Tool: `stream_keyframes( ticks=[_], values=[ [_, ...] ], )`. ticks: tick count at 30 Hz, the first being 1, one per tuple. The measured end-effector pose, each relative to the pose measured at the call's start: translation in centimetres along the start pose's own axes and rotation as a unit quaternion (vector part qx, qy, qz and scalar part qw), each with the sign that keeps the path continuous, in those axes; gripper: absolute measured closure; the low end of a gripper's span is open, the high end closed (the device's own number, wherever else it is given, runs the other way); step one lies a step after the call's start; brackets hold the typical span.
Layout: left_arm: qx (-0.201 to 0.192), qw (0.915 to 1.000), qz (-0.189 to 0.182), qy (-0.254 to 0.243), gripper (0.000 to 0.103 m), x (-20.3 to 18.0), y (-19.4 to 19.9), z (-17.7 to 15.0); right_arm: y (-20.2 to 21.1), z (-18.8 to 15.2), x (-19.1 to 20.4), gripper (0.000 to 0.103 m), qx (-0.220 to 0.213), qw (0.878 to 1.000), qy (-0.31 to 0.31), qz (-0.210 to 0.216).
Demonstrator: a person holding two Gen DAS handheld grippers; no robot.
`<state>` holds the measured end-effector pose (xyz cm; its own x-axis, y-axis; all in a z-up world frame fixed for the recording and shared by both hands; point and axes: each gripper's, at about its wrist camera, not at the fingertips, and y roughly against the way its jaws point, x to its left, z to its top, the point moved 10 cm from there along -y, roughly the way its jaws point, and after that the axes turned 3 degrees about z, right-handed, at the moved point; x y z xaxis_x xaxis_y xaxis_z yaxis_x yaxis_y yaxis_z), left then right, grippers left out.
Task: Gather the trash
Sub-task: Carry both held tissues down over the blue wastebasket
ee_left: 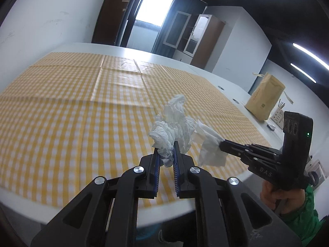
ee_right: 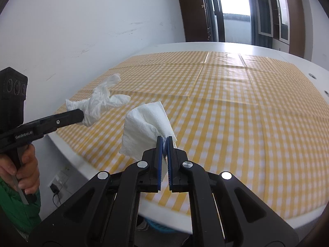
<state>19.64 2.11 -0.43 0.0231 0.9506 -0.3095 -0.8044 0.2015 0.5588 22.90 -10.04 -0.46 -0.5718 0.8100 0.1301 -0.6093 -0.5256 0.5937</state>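
Now the left hand-held gripper (ee_left: 167,151) clenches a crumpled white tissue wad (ee_left: 173,123), and the right hand-held gripper (ee_right: 164,142) pinches a folded white paper napkin (ee_right: 144,121), both above the yellow-checked worktop (ee_right: 236,113); a tan paper bag (ee_left: 265,97), contents perhaps hidden, stands apart.

Blue basket (ee_right: 153,225) below the table edge (ee_right: 164,216), mostly hidden behind claw linkage.

Left black two-finger gripper (ee_left: 166,151), blue-padded, angled downward, jaws clamped on a crumpled white tissue wad (ee_left: 174,127); right black two-finger gripper (ee_right: 164,144), likewise angled down, pinching a folded white paper napkin (ee_right: 144,127); each held by a bare hand (ee_left: 273,193), green-sleeved.
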Motion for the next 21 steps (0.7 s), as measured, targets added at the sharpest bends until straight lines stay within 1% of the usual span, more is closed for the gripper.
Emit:
stream_keyframes(
  ticks=[2,6,15,21],
  values=[
    [-0.003,1.0,0.002,-0.006,0.093,-0.6,1.1,-2.0,0.7,-1.9,0.9,0.099,0.002,1.0,0.004,0.002],
    [0.0,0.9999,0.009,-0.007,0.093,-1.1,2.2,-4.7,2.2,-4.8,2.0,0.099,0.006,1.0,0.007,0.005],
    [0.012,0.9998,0.014,0.0,0.093,-1.7,5.0,-10.1,5.3,-9.7,3.7,0.099,0.001,1.0,0.004,0.007],
    [0.031,0.9992,0.024,-0.005,0.093,-1.6,6.5,-13.8,6.0,-12.6,4.8,0.099,0.012,1.0,0.008,0.012]
  ],
)
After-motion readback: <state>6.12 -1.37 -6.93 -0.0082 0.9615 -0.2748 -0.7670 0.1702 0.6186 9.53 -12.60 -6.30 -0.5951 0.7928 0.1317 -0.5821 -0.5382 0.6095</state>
